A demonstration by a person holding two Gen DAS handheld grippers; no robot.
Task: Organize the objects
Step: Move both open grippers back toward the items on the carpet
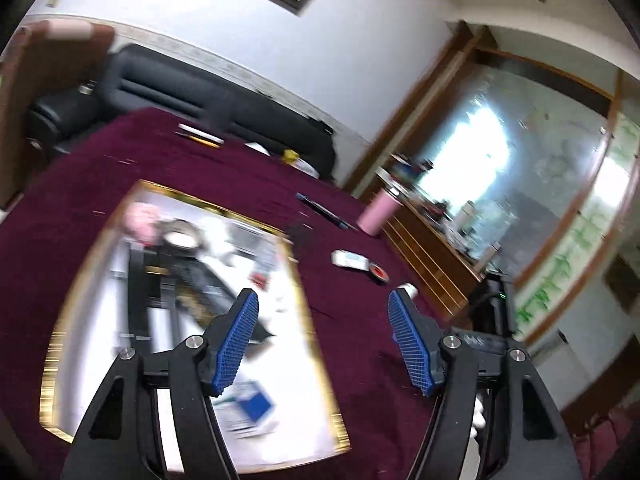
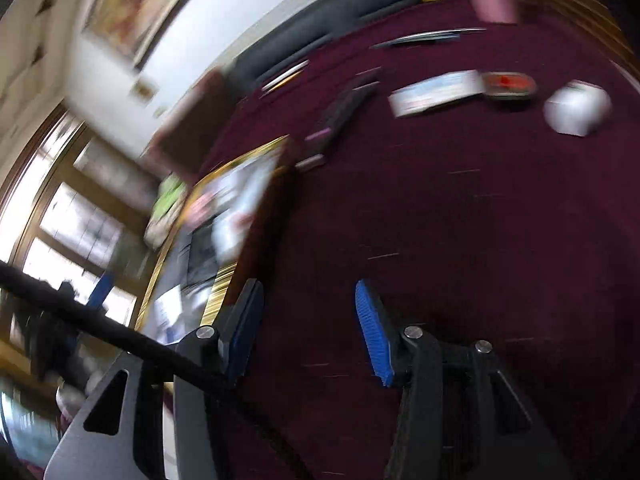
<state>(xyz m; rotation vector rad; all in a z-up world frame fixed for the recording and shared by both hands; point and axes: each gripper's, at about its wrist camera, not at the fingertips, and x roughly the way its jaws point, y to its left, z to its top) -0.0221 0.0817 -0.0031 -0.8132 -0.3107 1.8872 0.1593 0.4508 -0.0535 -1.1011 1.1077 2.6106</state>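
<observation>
A maroon cloth covers the table (image 1: pixel 224 172). A gold-framed glossy picture (image 1: pixel 192 304) lies flat on it and also shows in the right wrist view (image 2: pixel 224 216). Beyond it lie a white box (image 1: pixel 350 259), a round red-topped tin (image 1: pixel 378 273), a small white jar (image 1: pixel 409 289), pens (image 1: pixel 324 211) and a pink tumbler (image 1: pixel 380 210). My left gripper (image 1: pixel 322 320) is open and empty above the picture's right edge. My right gripper (image 2: pixel 308 312) is open and empty over bare cloth. The white box (image 2: pixel 434 92), tin (image 2: pixel 508 85) and white jar (image 2: pixel 578 110) lie ahead of it. Both views are blurred.
A black sofa (image 1: pixel 180 92) stands behind the table. A wooden cabinet (image 1: pixel 432 256) with clutter stands to the right. Pencils (image 1: pixel 200 135) and a yellow item (image 1: pixel 291 156) lie at the far table edge. A black cable (image 2: pixel 120 340) crosses the right wrist view.
</observation>
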